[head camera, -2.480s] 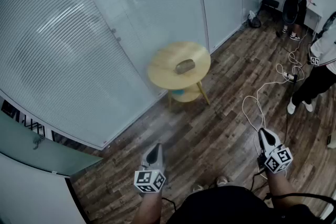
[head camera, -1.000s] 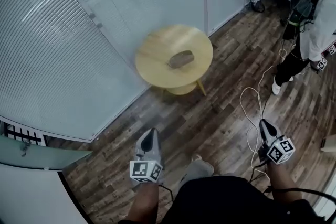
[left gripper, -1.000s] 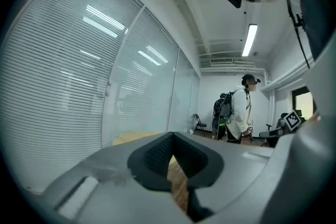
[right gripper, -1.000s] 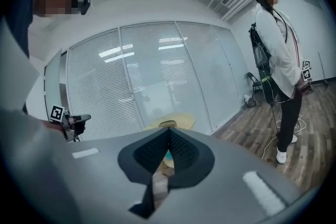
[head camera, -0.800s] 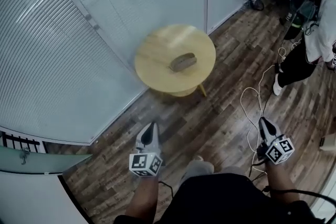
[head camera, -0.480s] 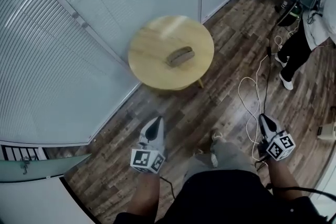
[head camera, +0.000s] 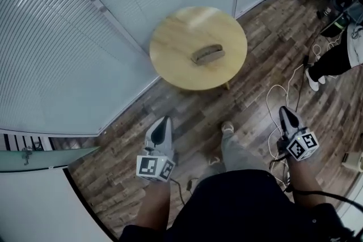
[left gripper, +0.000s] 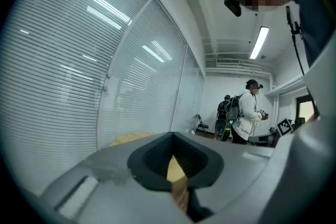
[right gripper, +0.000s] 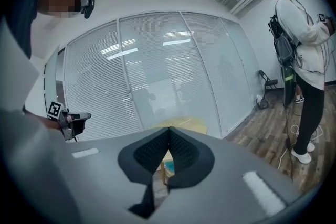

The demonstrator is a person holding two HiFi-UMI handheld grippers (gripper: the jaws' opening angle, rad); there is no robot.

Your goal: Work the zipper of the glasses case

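A brown glasses case lies near the middle of a round pale wooden table by the glass wall. Both grippers are held low over the floor, well short of the table and apart from the case. My left gripper is shut and holds nothing; its jaws meet at the tips in the left gripper view. My right gripper is shut too, also holding nothing, with the jaws closed in the right gripper view. The table top shows just beyond them.
Glass walls with blinds stand behind and left of the table. White and black cables trail over the wooden floor at the right. A person in white stands at the right edge. My own legs and a shoe are below.
The table and case have come nearer and shifted right in the head view. Both grippers have travelled forward with me, still shut. The person at the right has slid toward the frame edge.
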